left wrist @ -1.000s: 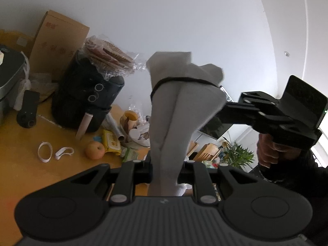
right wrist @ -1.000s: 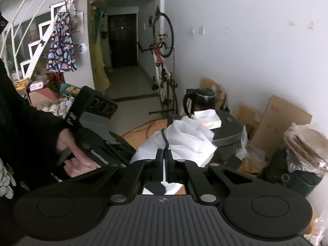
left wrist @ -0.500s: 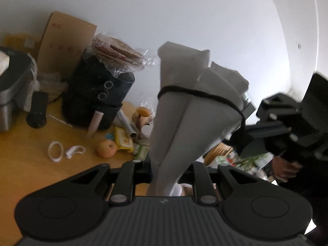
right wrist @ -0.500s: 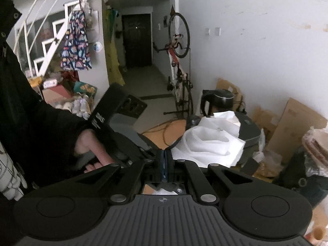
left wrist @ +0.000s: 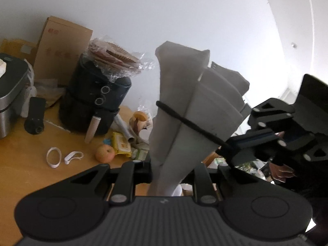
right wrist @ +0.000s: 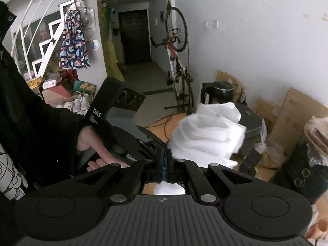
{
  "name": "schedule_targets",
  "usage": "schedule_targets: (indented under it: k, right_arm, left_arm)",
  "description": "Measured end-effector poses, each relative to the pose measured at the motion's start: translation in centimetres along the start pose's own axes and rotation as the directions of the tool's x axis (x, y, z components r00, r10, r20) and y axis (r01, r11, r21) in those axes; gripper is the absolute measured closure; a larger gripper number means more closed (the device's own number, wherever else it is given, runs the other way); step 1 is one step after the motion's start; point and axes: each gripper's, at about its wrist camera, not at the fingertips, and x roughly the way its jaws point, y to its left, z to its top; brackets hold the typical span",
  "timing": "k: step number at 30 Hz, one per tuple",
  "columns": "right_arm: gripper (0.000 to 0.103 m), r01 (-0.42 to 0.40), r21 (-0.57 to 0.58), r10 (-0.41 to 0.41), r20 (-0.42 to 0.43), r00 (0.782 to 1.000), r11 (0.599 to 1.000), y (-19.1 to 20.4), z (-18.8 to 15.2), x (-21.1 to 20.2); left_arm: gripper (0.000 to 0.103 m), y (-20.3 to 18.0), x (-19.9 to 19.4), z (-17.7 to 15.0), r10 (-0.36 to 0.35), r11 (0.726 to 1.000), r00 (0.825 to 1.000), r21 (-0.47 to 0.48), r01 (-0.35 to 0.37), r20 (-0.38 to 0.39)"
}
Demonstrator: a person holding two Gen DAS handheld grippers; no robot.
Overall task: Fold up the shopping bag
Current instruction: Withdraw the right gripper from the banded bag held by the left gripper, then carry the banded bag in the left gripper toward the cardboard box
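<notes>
In the left wrist view, the folded white shopping bag [left wrist: 192,119] is pinched at its bottom end by the left claw [left wrist: 164,170] and stands up at 12 o'clock. A black elastic band [left wrist: 184,121] is wrapped around it. At 3 o'clock, the band is pulled by the clenched right claw [left wrist: 235,143].

In the right wrist view, the bag [right wrist: 209,135] is seen at 1 o'clock above the table [right wrist: 160,127]. The left claw [right wrist: 151,143] is seen at 10 o'clock.

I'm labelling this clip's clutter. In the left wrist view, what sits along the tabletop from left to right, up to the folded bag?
Silver cooker → black cylinder → white loops → black air fryer → orange fruit → yellow packet → folded white bag.
</notes>
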Motion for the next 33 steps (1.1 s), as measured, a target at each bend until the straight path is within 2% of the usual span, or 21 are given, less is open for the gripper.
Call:
schedule_targets:
  k: [4, 6, 7, 8, 9, 10, 12, 13, 14, 15, 18, 22, 24, 26, 28, 30, 31, 33]
  right_arm:
    - [0.099, -0.001, 0.027, 0.002, -0.014, 1.0, 1.0, -0.5, 0.2, -0.3]
    - [0.078, 0.017, 0.048, -0.017, -0.006, 1.0, 0.999, -1.1, 0.2, -0.9]
    - [0.056, 0.023, 0.058, -0.023, 0.012, 1.0, 0.998, -1.4, 0.1, -1.4]
    - [0.04, 0.03, 0.075, -0.033, 0.035, 0.999, 0.997, -1.7, -0.1, -1.9]
    - [0.038, 0.033, 0.1, -0.039, 0.058, 0.998, 0.994, -2.1, -0.3, -2.3]
    - [0.038, 0.028, 0.134, -0.038, 0.077, 0.996, 0.991, -2.5, -0.5, -2.6]
    - [0.037, 0.005, 0.218, -0.028, 0.105, 0.994, 0.976, -3.4, -1.3, -2.6]
    - [0.037, -0.018, 0.258, -0.013, 0.12, 0.993, 0.966, -3.8, -1.7, -2.6]
    - [0.037, -0.041, 0.297, 0.001, 0.135, 0.991, 0.954, -4.2, -2.2, -2.5]
    - [0.037, -0.065, 0.336, 0.015, 0.151, 0.988, 0.94, -4.6, -2.6, -2.5]
    - [0.036, -0.13, 0.414, 0.054, 0.189, 0.98, 0.901, -5.6, -3.7, -2.2]
    - [0.036, -0.228, 0.486, 0.127, 0.232, 0.964, 0.844, -7.5, -4.7, -1.2]
    - [0.036, -0.276, 0.524, 0.172, 0.239, 0.956, 0.806, -8.3, -5.3, -0.2]
    - [0.036, -0.31, 0.551, 0.209, 0.239, 0.948, 0.775, -8.7, -5.8, 0.7]
    - [0.037, -0.372, 0.57, 0.268, 0.262, 0.927, 0.732, -9.4, -6.1, 1.8]
    - [0.076, -0.405, 0.585, 0.292, 0.283, 0.914, 0.703, -9.7, -6.7, 2.4]
    - [0.081, -0.409, 0.592, 0.292, 0.288, 0.912, 0.694, -9.8, -6.9, 2.5]
    - [0.081, -0.414, 0.617, 0.284, 0.302, 0.91, 0.67, -9.9, -7.7, 2.6]
  left_arm:
    - [0.084, 1.1, 0.0, 0.1, -0.094, 0.993, 0.996, -0.076, 0.095, 0.009]
    - [0.084, 2.5, -0.2, 0.3, -0.215, 0.964, 0.976, -0.154, 0.217, 0.027]
    - [0.084, 2.8, -0.3, 0.3, -0.251, 0.951, 0.967, -0.178, 0.253, 0.033]
    - [0.084, 3.5, -0.2, 0.3, -0.311, 0.923, 0.949, -0.225, 0.313, 0.045]
    - [0.084, 4.3, -0.2, 0.3, -0.376, 0.884, 0.925, -0.276, 0.377, 0.061]
    - [0.084, 5.1, -0.1, 0.2, -0.444, 0.834, 0.892, -0.328, 0.445, 0.081]
    - [0.084, 5.9, 0.1, -0.1, -0.531, 0.756, 0.839, -0.38, 0.532, 0.12]
    - [0.083, 6.1, 0.2, -0.2, -0.554, 0.734, 0.822, -0.391, 0.556, 0.129]
    - [0.083, 6.2, 0.3, -0.4, -0.588, 0.704, 0.797, -0.399, 0.588, 0.136]
    - [0.083, 6.3, 0.4, -0.5, -0.603, 0.691, 0.785, -0.401, 0.601, 0.138]
    - [0.083, 6.4, 0.8, -0.9, -0.635, 0.664, 0.761, -0.408, 0.627, 0.135]
    - [0.083, 6.4, 1.4, -1.1, -0.658, 0.653, 0.745, -0.409, 0.637, 0.11]
    - [0.083, 6.2, 1.8, -1.2, -0.686, 0.635, 0.722, -0.411, 0.654, 0.088]
    - [0.083, 5.9, 2.1, -1.0, -0.7, 0.637, 0.712, -0.404, 0.656, 0.053]
    - [0.083, 5.5, 2.8, -1.0, -0.725, 0.63, 0.688, -0.404, 0.663, 0.0]
    - [0.081, 5.1, 3.4, -1.0, -0.737, 0.63, 0.675, -0.404, 0.663, -0.042]
    - [0.08, 5.1, 3.3, -1.1, -0.738, 0.632, 0.673, -0.406, 0.661, -0.052]
    - [0.08, 5.0, 3.7, -1.3, -0.743, 0.633, 0.663, -0.415, 0.653, -0.089]
